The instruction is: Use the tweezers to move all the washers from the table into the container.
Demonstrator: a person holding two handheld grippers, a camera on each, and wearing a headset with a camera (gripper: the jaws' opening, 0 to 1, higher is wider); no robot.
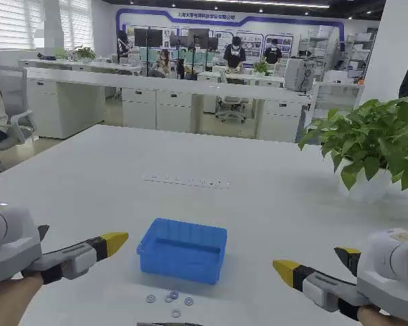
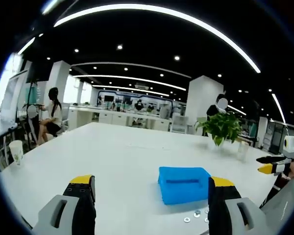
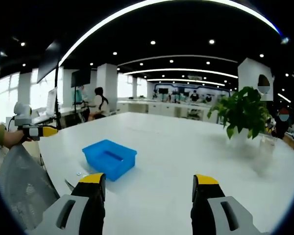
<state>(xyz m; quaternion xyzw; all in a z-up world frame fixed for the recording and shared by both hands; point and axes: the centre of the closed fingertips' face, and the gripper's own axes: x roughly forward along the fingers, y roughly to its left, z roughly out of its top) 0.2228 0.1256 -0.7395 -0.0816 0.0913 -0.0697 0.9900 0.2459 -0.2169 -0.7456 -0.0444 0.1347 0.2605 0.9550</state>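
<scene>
**Washers (image 1: 168, 297) lie loose by the blue container; tweezers not yet in hand**

Both of your tongs are spread wide and hold nothing. In the head view the left tongs (image 1: 78, 236) come in at the lower left and the right tongs (image 1: 314, 260) at the lower right, with the container (image 1: 180, 266) between them. I count five washers in a small scatter at lower centre, just beside the container's near wall but apart from it. I can make out nothing inside the container. A thin dark sliver at the very bottom edge, just below the washers, is probably the tweezers (image 1: 166, 324), but too little shows to be sure.

The step in hand looks like picking up the tweezers.
- Take them across both arms, partway along, so that closing your tongs also closes their tips.
- Keep your free tongs off the scatter, because flat washers are likely to skate on this surface.
- Bring the tips in low and take each washer by its rim.
- Lift it over the near wall instead of dragging it.

The counter (image 1: 279, 204) is white, smooth and broad. A row of small pale pieces (image 1: 187, 182) runs across mid-frame, too small to identify. A potted plant (image 1: 374, 139) stands at the right. Beyond is an open office with white desks (image 1: 156, 102), monitors and several people at the far benches. Rows of ceiling lights (image 2: 176, 58) curve across the top of both gripper views.
</scene>
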